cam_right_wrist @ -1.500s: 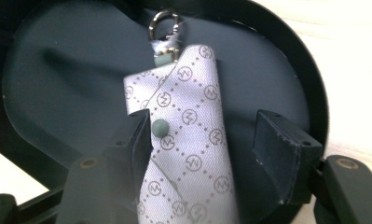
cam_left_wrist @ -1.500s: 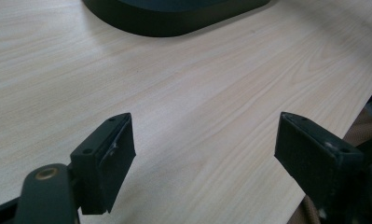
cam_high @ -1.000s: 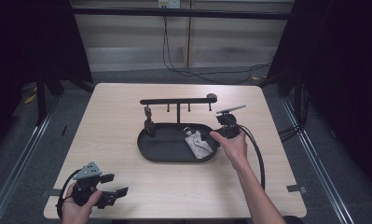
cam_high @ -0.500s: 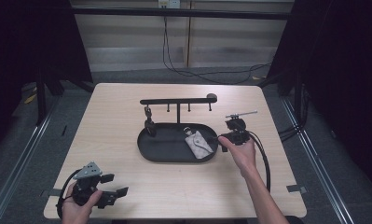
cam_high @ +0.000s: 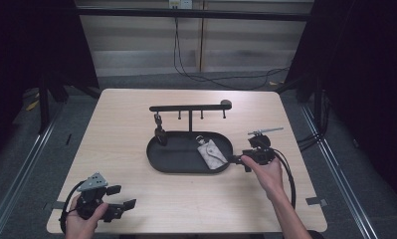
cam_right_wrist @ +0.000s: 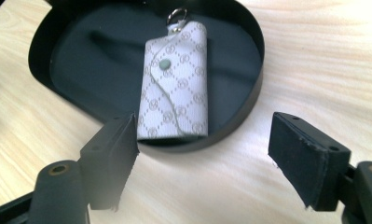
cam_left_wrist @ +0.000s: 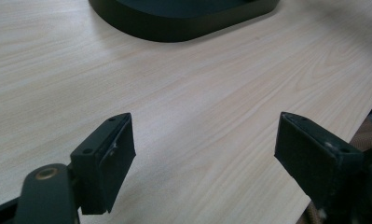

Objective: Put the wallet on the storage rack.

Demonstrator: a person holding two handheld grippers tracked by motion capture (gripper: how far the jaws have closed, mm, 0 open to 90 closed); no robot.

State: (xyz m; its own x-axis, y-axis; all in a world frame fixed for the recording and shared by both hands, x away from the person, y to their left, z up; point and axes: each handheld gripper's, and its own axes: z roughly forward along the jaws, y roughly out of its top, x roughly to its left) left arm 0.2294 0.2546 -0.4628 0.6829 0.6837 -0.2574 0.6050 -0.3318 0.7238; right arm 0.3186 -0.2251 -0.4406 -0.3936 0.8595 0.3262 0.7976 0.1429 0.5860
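A white patterned key pouch (cam_high: 211, 154) (cam_right_wrist: 176, 88) with a metal ring lies flat in the right end of a black oval tray (cam_high: 156, 159) (cam_right_wrist: 249, 107). My right gripper (cam_high: 234, 159) (cam_right_wrist: 204, 144) is open just outside the tray's right rim and points at the pouch. Its jaws have just been opening, and nothing is between them. Near the table's front left corner my left gripper (cam_high: 122, 196) (cam_left_wrist: 204, 140) stands open over bare wood, with the tray (cam_left_wrist: 174, 28) well ahead of it.
A black rack (cam_high: 188, 107) with small hooks stands behind the tray. A dark object (cam_high: 159, 132) hangs below its left end, over the tray. A cable (cam_high: 288, 174) trails from the right gripper.
My right gripper has let go of the pouch and drawn back to the right, off the tray. The pouch now lies flat. The left gripper has not moved.
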